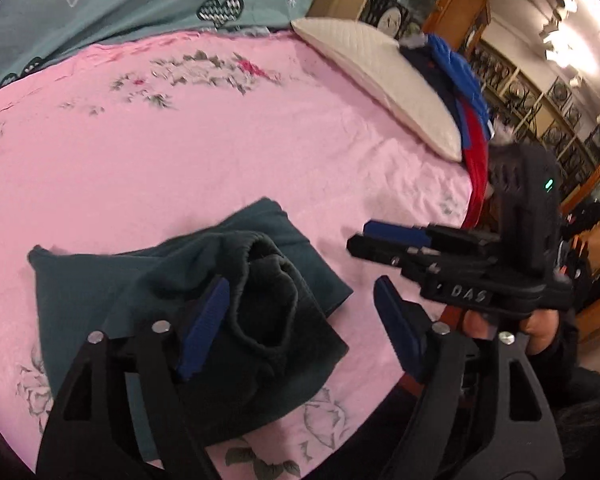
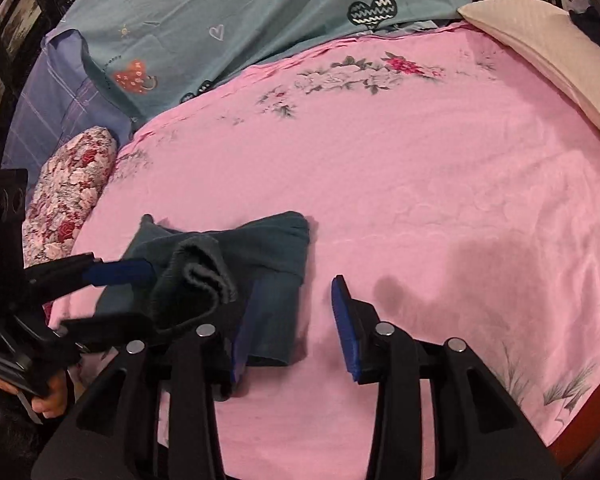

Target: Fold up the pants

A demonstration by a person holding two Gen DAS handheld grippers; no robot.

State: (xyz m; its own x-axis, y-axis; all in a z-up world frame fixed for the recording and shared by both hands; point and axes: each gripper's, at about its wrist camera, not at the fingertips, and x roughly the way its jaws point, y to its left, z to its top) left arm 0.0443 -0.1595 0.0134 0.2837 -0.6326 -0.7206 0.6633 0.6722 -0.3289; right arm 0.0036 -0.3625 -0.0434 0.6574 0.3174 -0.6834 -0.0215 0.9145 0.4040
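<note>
My left tongs (image 1: 300, 320) are spread wide over the folded dark teal pants (image 1: 204, 300) on the pink floral bedsheet (image 1: 220, 140), pinching nothing. My right tongs (image 2: 288, 320) gape beside them, holding nothing.

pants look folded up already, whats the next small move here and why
Probably pull both claws back. The dark teal pants lie in a compact bundle on the pink sheet. The left claw stands open over it, gripping nothing, and the right claw is open too. If anything, first press flat the waistband, which bulges up on top.
</note>
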